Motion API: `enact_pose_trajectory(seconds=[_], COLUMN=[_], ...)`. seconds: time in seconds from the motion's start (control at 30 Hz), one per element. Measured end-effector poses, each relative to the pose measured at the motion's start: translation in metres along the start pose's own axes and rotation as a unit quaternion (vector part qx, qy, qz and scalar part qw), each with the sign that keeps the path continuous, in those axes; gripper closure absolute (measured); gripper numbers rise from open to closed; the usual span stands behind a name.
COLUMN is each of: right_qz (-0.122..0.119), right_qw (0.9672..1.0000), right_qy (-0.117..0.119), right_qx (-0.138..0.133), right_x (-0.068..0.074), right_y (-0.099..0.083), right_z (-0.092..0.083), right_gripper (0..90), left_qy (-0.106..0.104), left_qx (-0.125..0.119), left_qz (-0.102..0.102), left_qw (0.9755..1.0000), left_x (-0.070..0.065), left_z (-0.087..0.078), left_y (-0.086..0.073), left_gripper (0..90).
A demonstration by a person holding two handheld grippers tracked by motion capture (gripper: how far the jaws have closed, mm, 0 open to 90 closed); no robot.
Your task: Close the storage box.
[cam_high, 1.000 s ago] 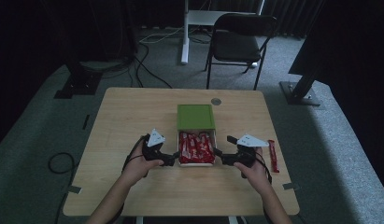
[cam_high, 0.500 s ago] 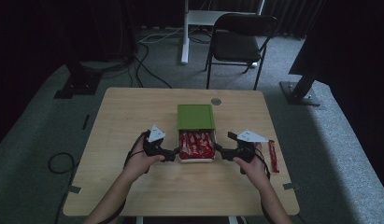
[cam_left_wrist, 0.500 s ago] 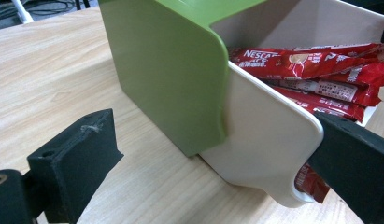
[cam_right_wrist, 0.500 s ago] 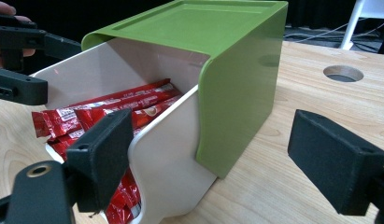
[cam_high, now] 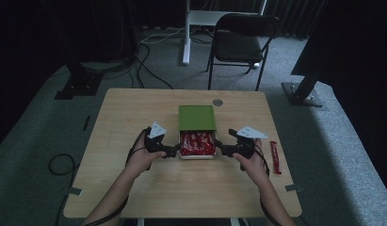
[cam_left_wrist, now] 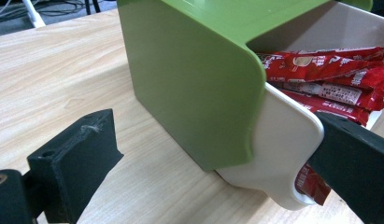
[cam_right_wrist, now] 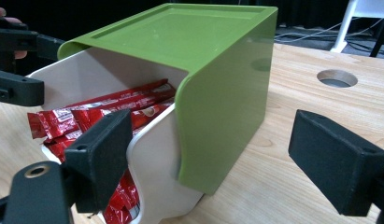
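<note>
Drawer (cam_high: 197,144) of red sachets (cam_high: 197,141) sits between left gripper (cam_high: 174,151) and right gripper (cam_high: 222,149), both spread, flanking its sides.

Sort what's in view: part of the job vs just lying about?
In play: green drawer box; white drawer pulled out; red sachets inside; left gripper; right gripper.
Lying about: stray red sachet on the table; folding chair.

**Green, white and red on pale wood**

The box has a plain green cover (cam_right_wrist: 199,70) and a white inner drawer (cam_left_wrist: 278,140). The packets (cam_high: 197,142) inside are red with small white print. One more red packet (cam_high: 275,157) lies on the light wooden table (cam_high: 134,108). Both grippers are black with grey plates.
</note>
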State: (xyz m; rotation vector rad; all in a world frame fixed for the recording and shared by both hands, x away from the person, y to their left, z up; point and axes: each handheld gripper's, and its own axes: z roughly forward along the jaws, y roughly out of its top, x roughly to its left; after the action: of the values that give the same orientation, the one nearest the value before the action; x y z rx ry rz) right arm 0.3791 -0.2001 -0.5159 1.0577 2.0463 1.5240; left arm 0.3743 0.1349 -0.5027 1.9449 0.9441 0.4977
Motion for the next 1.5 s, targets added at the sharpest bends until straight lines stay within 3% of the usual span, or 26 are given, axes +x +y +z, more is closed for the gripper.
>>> enact_pose_trajectory(seconds=[1.23,1.37,1.5], right_qz=[0.000,0.014,0.006], right_qw=[0.9995,0.9994,0.9995], right_qy=[-0.031,-0.033,-0.031], right_qx=[-0.002,0.000,-0.005], right_x=[-0.013,-0.013,-0.011], right_y=[0.008,0.008,0.007], right_z=[0.024,0.025,0.024], right_gripper=[12.7,10.8,15.7], left_qy=[0.028,0.030,0.029], left_qx=[-0.005,-0.003,-0.003], left_qz=[-0.004,-0.004,0.002], left_qw=[0.9996,0.9995,0.9996], left_x=[0.014,0.014,0.013], left_z=[0.018,0.019,0.018], left_y=[0.012,0.012,0.010], left_gripper=[3.6,3.0,3.4])
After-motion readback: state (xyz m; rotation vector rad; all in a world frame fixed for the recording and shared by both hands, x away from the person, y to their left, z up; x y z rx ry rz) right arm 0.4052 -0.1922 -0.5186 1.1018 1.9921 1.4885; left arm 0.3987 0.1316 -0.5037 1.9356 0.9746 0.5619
